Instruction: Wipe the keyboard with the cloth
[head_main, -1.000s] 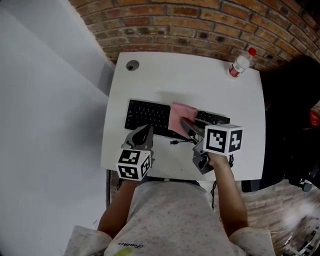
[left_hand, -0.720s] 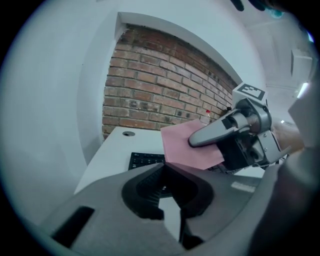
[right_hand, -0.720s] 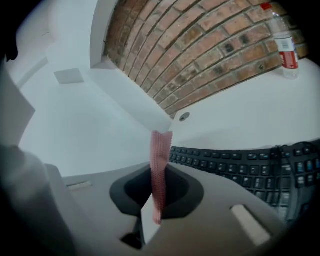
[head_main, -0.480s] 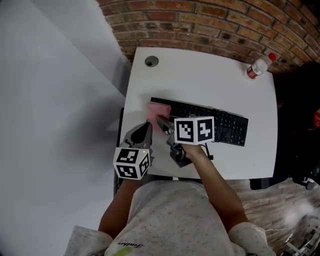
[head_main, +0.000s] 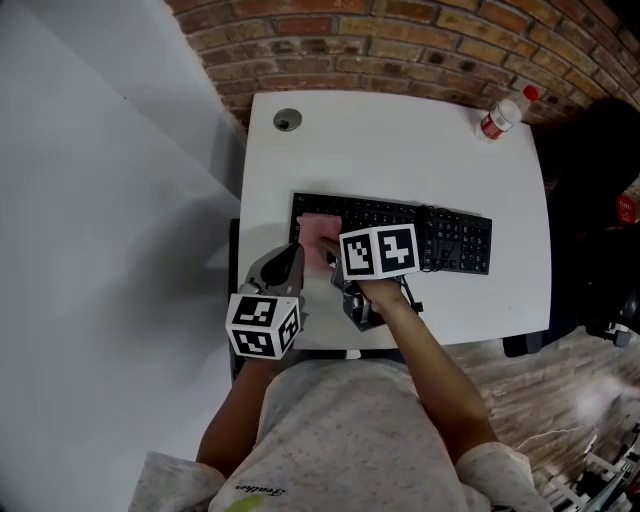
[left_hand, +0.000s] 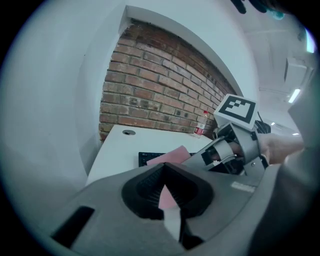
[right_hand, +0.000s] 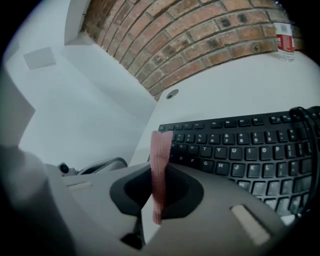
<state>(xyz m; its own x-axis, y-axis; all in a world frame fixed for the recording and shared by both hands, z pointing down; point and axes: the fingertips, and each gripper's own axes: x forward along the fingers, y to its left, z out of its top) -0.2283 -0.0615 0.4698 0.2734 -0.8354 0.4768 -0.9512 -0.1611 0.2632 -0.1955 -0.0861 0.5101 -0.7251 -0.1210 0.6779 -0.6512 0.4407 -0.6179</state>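
The right gripper (head_main: 328, 252) is clenched on the pink cloth (head_main: 314, 231), holding it over the left end of the black keyboard (head_main: 440, 236). The left gripper (head_main: 292, 262), closed on nothing, hovers near the white tabletop's (head_main: 400, 150) front edge.

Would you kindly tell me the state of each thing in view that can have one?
Right gripper: shut on the cloth.
Left gripper: shut, holding nothing.
Cloth: pinched upright between the right jaws, lying over the keyboard's left end.
Keyboard: flat on the table, left end partly covered.
Bottle: upright, red cap on.
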